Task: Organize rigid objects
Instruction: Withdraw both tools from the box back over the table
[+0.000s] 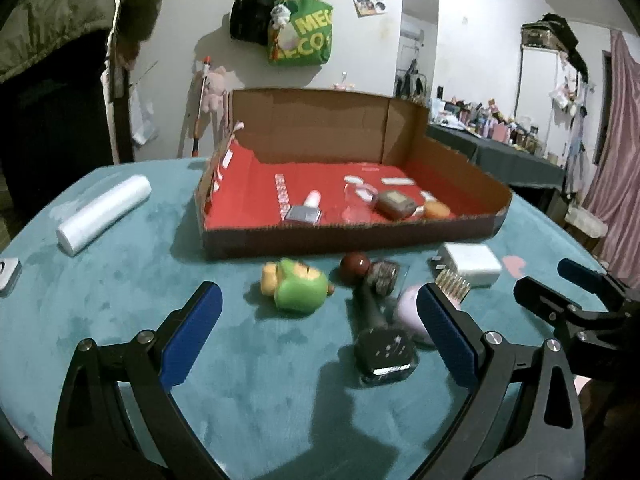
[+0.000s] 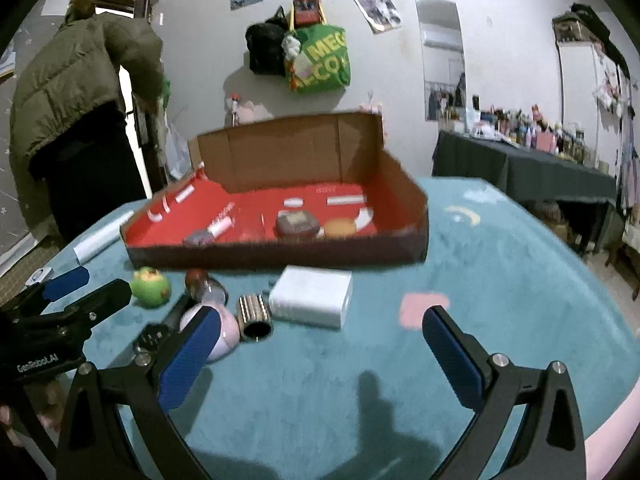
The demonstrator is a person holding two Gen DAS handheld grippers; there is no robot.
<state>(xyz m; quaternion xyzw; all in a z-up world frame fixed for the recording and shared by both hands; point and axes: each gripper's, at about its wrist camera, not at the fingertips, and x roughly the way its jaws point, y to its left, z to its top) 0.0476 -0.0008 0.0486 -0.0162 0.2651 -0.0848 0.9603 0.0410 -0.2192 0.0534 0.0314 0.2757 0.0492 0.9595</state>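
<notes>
Left gripper (image 1: 320, 322): jaws spread wide, empty, held low over the teal-covered bench (image 1: 120, 280). Between its fingers lie a green toy figure (image 1: 298, 284) and a black watch (image 1: 384, 350) with its strap running away toward the box.

Right gripper (image 2: 322, 354): jaws likewise wide apart, holding nothing, over bare teal cloth beside a pink patch (image 2: 424, 310).

Loose items, grouped on the bench in front of the box: dark red ball (image 1: 354, 266); small dark blurred object (image 1: 384, 276) just beside the ball; pale pink rounded object (image 2: 224, 330), partly hidden behind a blue finger pad in both views; ribbed metal cylinder (image 2: 254, 316), touching the white power adapter (image 2: 314, 296).

Cardboard box (image 1: 344, 238): shallow, red-lined, back flap upright. Contents: grey square item (image 1: 304, 214), white tube (image 1: 312, 199), brown rounded case (image 1: 394, 203), orange piece (image 1: 436, 209).

Far left of bench: white roll (image 1: 104, 208), well apart from the rest.
</notes>
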